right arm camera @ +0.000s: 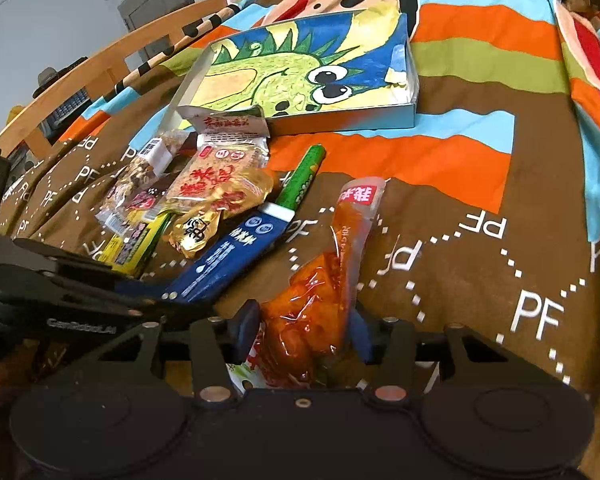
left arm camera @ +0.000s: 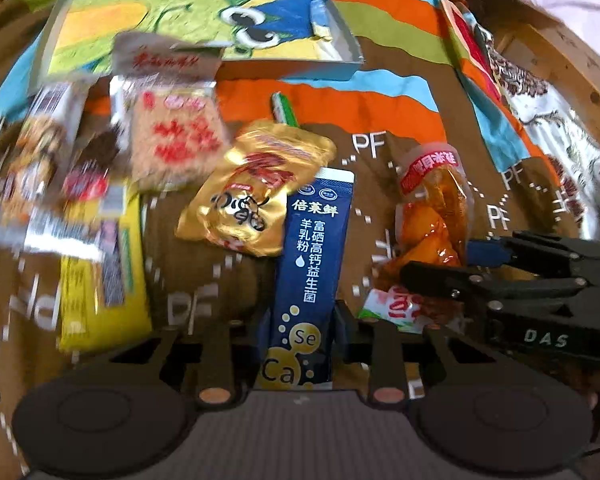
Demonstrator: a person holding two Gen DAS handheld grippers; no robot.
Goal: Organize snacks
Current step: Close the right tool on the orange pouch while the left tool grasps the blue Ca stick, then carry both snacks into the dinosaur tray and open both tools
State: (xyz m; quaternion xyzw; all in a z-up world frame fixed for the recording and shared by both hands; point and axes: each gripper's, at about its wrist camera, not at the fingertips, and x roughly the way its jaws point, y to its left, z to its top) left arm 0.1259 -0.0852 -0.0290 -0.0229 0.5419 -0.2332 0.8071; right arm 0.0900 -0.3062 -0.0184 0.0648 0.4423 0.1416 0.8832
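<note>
We see the left hand-held gripper [left arm camera: 300, 322] clamped on the lower end of a long navy-blue powder sachet with gold bubbles [left arm camera: 312, 264], which lies flat on the bedspread. The right hand-held gripper [right arm camera: 306, 330] has its blue pads [right arm camera: 246, 330] set either side of a clear packet of orange-red snack pieces with a red label [right arm camera: 324, 280]; we cannot tell whether they press it. Under that packet lies a small white-and-green wrapper [left arm camera: 392, 308].

Beyond the sachet we find a crinkled gold foil pouch [left arm camera: 256, 188], a green stick pack [right arm camera: 304, 178], a clear bag of tan crisp cakes with red lettering [right arm camera: 216, 184], a yellow flat pack [left arm camera: 100, 280] and blurred clear-wrapped snacks [left arm camera: 40, 160] at the pile's left.

Farther off lies a shallow white cardboard box lid painted with a green dragon [right arm camera: 410, 114]; the crisp-cake bag's header overlaps its near corner.

Everything rests on a brown quilt with orange, blue and green stripes and white "PF" letters [right arm camera: 500, 260]. A wooden bed rail [right arm camera: 112, 56] borders it, with a pale wall [right arm camera: 40, 8] behind.
</note>
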